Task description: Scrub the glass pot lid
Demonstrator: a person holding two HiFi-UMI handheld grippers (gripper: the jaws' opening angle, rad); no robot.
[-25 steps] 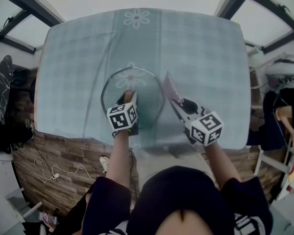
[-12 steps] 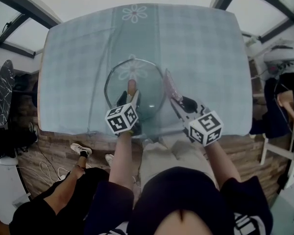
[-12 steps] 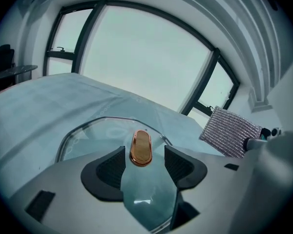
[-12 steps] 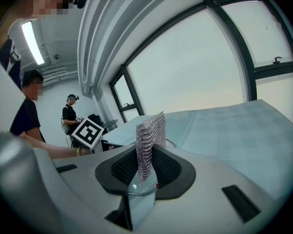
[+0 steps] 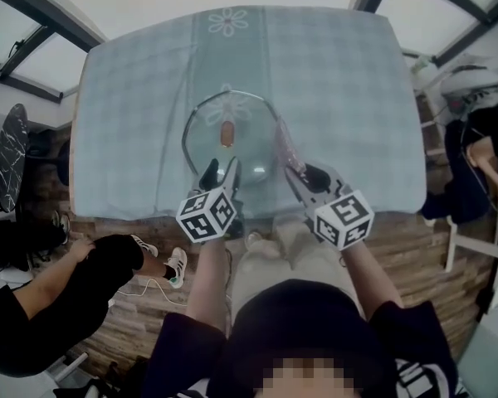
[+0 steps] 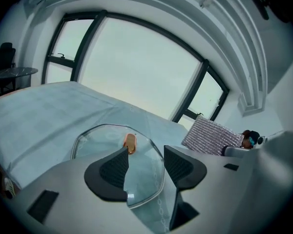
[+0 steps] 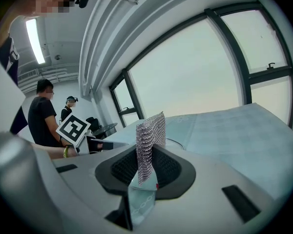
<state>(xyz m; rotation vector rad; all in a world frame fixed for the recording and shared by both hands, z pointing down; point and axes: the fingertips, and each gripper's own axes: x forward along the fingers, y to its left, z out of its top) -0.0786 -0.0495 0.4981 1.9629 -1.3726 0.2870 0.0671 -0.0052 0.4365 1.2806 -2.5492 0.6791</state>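
Note:
The glass pot lid (image 5: 251,143) lies flat on the checked tablecloth (image 5: 349,98), its orange knob (image 5: 227,133) at the centre. My left gripper (image 5: 221,171) stands open at the lid's near rim, clear of the knob. In the left gripper view the knob (image 6: 130,143) sits beyond the parted pads (image 6: 115,167), and the lid's rim (image 6: 146,199) shows between them. My right gripper (image 5: 297,172) is shut on a silvery mesh scrubber (image 5: 284,143), which stands upright just right of the lid. The right gripper view shows the scrubber (image 7: 149,140) pinched between the pads (image 7: 171,167).
The table's near edge (image 5: 257,212) runs just under both grippers. A person's arm and leg (image 5: 66,280) reach in at the lower left. A dark round side table (image 5: 4,152) stands at the left. Two people (image 7: 41,116) stand beyond the left gripper's marker cube (image 7: 74,128).
My left gripper let go of the orange knob, opened and drew back to the lid's near rim. The right gripper kept its place. A person came into view at the lower left.

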